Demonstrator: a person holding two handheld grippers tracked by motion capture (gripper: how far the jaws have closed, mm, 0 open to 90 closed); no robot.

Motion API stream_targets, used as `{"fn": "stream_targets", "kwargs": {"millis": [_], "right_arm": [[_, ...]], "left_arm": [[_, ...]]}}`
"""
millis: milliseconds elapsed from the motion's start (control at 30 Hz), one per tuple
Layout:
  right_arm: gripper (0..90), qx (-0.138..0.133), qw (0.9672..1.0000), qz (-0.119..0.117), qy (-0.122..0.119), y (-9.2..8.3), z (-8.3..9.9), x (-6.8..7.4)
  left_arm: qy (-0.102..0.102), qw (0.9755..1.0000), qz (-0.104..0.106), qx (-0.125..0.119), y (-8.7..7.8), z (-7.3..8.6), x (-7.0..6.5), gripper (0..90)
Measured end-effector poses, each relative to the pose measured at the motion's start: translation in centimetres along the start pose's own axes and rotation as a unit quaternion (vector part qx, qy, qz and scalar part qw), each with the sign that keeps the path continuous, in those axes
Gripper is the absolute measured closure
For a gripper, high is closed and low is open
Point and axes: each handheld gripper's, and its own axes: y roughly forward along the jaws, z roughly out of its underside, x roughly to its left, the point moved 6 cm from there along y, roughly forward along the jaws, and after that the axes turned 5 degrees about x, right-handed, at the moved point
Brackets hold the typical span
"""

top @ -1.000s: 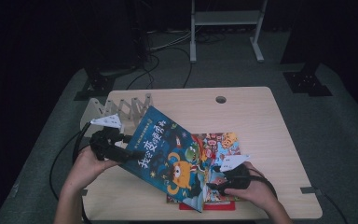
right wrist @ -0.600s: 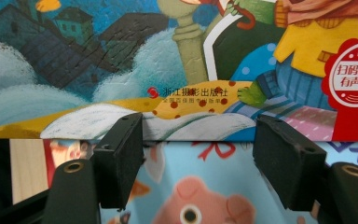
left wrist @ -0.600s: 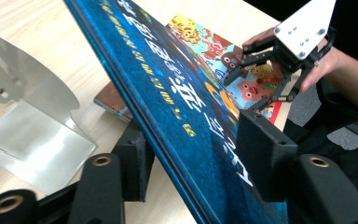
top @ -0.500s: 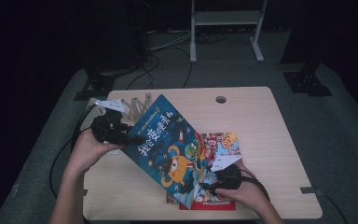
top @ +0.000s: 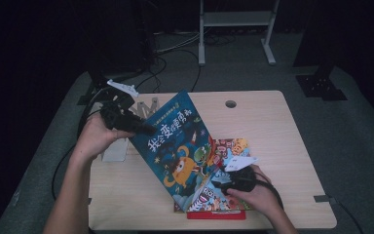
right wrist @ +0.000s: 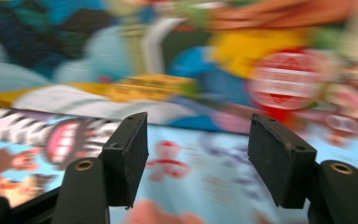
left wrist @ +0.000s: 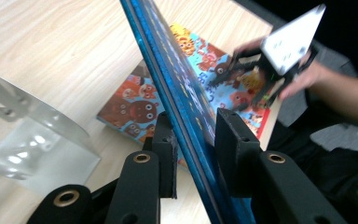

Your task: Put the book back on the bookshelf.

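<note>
Left of centre in the high view, the left gripper point(top: 143, 129) clamps the upper left edge of the blue picture book point(top: 175, 146), whose jaws have just been closing onto it; the left gripper view shows the cover's edge point(left wrist: 186, 121) pinched between the two black pads. The book stands tilted — its long axis runs from the upper left down to the lower right of the frame, where its bottom edge rests on a second, red-edged book point(top: 224, 204) lying flat on the tabletop point(top: 272, 122). The right gripper point(top: 224, 184) sits at that lower end, so it is the nearer one to the flat book; its jaws have been closing too, yet in the right gripper view the pads stand apart over blurred pages with nothing visibly pinched. The blue cover carries an orange monster, stars and white lettering. A clear rack point(top: 117, 148) stands at the table's left edge, behind the left hand point(top: 95, 139).
</note>
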Motion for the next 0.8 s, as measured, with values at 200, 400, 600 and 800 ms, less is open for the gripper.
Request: {"fn": "stream_targets", "kwargs": {"millis": [200,400,600,800], "right_arm": [[37.2,-0.025,0.9946,0.071,0.072,-2.8,1.6,-5.2],[36.9,-0.019,0.9833,0.133,0.123,-4.4,4.2,-9.8],[36.9,-0.004,0.9675,0.186,0.172,-5.0,6.5,-13.4],[35.4,0.008,0.9532,0.218,0.209,-4.3,8.5,-15.8]], "left_arm": [[0.014,0.9998,-0.013,0.011,-1.2,-2.2,-0.2,75.0],[0.03,0.9989,-0.024,0.026,-2.0,-3.4,-0.5,78.2],[0.048,0.9978,-0.02,0.04,-2.2,-4.5,-1.3,81.9],[0.06,0.997,-0.034,0.034,-2.5,-5.4,-2.0,82.3]]}}
